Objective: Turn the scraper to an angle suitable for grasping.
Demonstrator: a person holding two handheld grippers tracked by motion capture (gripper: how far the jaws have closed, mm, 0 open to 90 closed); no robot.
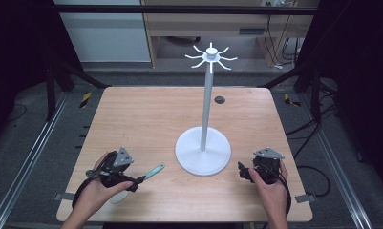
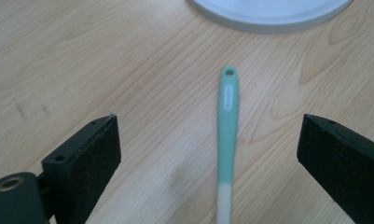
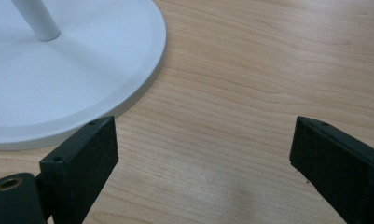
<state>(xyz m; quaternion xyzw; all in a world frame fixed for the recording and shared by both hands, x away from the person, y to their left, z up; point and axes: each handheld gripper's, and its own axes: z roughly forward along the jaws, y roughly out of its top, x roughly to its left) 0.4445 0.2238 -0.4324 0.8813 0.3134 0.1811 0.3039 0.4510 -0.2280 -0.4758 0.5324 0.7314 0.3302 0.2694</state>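
1. High view: a wooden tabletop (image 1: 146,114) carries a white stand (image 1: 203,152) with a round base, a thin upright pole and a crown of curved hooks (image 1: 211,57) at the top. The base sits toward the near edge, slightly right of the tabletop's centre.
2. A teal-handled utensil (image 1: 153,171) lies flat near the near-left corner, left of the stand base and apart from it. Its handle end points toward the base; its other end is hidden under the left gripper.
3. The left gripper (image 1: 132,183), held in the person's left hand (image 1: 96,191), rests near the near-left corner, directly over the utensil's near end.
4. Left gripper view: the two black jaws stand wide apart. The utensil (image 2: 227,135) lies on the wood between them, touching neither jaw. Its handle is teal with a small hole at the far tip and turns white toward the bottom of the view. The rim of the stand base (image 2: 268,18) lies beyond the tip.
5. The right gripper (image 1: 244,171), held in the right hand (image 1: 271,188), rests near the near-right corner, just right of the stand base.
6. Right gripper view: the jaws stand wide apart with bare wood between them. The stand base (image 3: 82,84) and the foot of the pole (image 3: 38,21) lie to the upper left; the left jaw sits near the base rim.
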